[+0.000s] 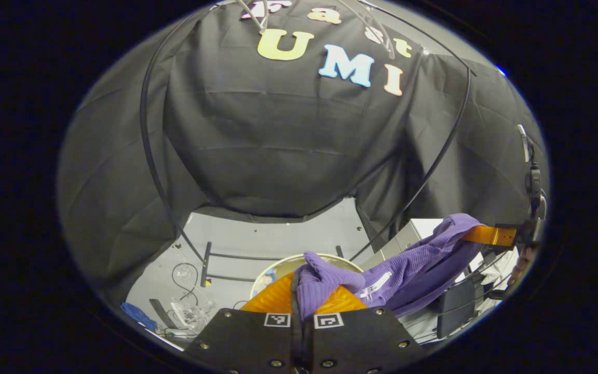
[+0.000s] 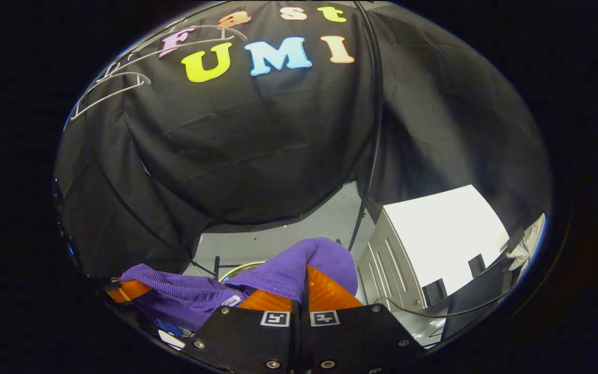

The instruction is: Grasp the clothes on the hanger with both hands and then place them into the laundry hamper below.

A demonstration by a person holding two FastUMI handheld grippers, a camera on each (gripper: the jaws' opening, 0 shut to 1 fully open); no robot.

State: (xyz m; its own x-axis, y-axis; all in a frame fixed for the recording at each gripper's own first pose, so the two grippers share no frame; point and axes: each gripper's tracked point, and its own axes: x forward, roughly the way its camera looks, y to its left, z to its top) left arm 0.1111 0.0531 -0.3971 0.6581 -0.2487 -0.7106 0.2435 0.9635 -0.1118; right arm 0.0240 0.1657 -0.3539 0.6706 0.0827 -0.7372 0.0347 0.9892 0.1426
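1. Left gripper: orange fingers closed together with a bunched fold of the purple garment pinched between them. Pinching a gathered fold likely gives a surer hold than a flat edge.
2. Right gripper: fingers likewise pressed together on another part of the same garment, the cloth draped over the fingertips.
3. Garment spans between the two grippers as a slack sling. In the left gripper view its far end runs to the other gripper's orange fingers; a white label hangs near mid-span. Two holds keep it spread and off the floor.
4. Laundry hamper: pale round rim just beyond and below the garment, so the cloth sits above the opening. Judgement: carry stage, drop not yet made.
5. White cabinet stands beside the hamper, on the right gripper's side.
6. White hangers hang high above the garment, bare.
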